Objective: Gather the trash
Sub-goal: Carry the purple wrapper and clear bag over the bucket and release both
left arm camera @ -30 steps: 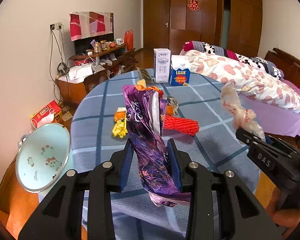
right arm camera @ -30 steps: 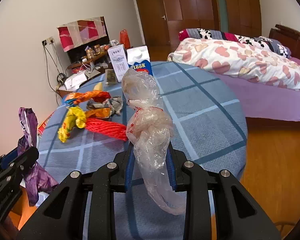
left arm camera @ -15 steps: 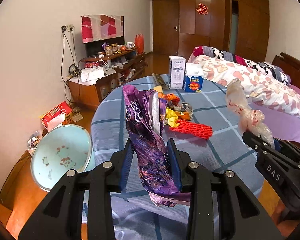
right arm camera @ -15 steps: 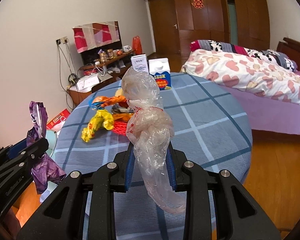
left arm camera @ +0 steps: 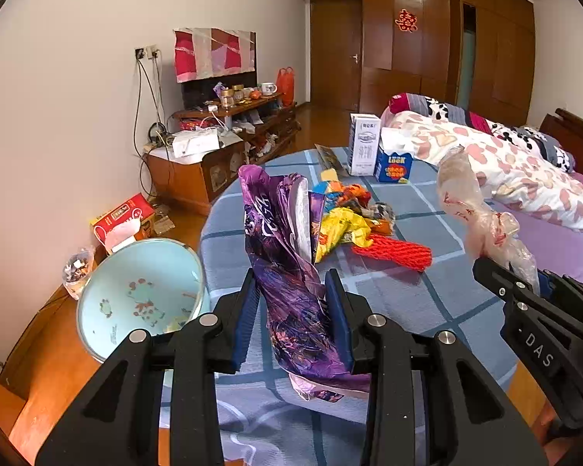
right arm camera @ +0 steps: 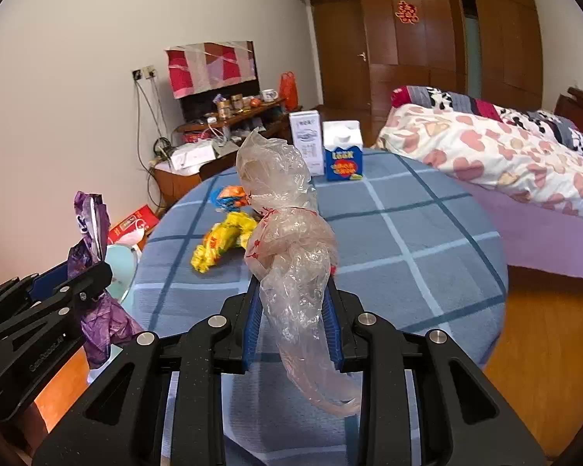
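Observation:
My left gripper (left arm camera: 291,303) is shut on a crumpled purple wrapper (left arm camera: 287,272), held upright above the near edge of the round blue checked table (left arm camera: 427,306). My right gripper (right arm camera: 293,310) is shut on a clear plastic bag (right arm camera: 287,240), also held above the table's near edge. The left gripper and wrapper (right arm camera: 91,233) show at the left of the right wrist view; the right gripper and bag (left arm camera: 482,217) show at the right of the left wrist view. A light blue basin (left arm camera: 140,299) sits low to the left of the table. A yellow wrapper (left arm camera: 340,231), red mesh (left arm camera: 392,250) and orange wrappers (left arm camera: 349,194) lie mid-table.
Two cartons, white (left arm camera: 363,149) and blue (left arm camera: 394,163), stand at the table's far edge. A bed (left arm camera: 505,171) is on the right. A cluttered wooden cabinet (left arm camera: 213,147) and a red box (left arm camera: 122,221) are along the left wall.
Both grippers have drawn back from the table with their loads still held. The trash pile looks farther away and the basin has come further into view at the left.

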{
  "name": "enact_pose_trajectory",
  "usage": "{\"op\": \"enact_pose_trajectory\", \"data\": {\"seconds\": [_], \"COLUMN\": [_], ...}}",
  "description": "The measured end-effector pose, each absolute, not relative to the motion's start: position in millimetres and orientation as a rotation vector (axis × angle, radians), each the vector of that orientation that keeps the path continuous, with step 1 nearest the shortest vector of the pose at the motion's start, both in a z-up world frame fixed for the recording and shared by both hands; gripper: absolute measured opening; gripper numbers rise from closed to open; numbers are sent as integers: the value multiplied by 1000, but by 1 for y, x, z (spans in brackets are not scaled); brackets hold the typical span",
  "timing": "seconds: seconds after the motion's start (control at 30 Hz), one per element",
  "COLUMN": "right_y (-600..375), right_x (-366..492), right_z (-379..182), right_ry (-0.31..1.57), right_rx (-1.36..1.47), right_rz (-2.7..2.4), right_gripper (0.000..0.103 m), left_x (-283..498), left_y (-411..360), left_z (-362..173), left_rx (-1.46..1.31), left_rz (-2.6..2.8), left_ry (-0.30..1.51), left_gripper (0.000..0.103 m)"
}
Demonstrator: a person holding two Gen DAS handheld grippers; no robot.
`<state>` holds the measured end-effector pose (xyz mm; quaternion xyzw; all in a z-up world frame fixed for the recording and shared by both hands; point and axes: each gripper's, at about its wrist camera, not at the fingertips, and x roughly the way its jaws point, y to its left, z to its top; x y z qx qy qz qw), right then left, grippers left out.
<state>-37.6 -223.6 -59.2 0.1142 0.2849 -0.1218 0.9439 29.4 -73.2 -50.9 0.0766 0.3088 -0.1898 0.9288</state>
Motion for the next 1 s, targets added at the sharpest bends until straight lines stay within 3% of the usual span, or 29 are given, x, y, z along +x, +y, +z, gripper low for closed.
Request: {"op": "enact_pose_trajectory", "data": {"seconds": [1.0], "right_y": [-139], "right_x": [32], "right_z": [-57], "right_ry": [617], "right_rx": [96], "right_rz": [-51], "right_gripper": [29], "left_x": [74], "left_y": [41], "left_z": [-54], "left_rx": [2], "left_rz": [-188], "left_ry": [629], "left_gripper": [35]}}
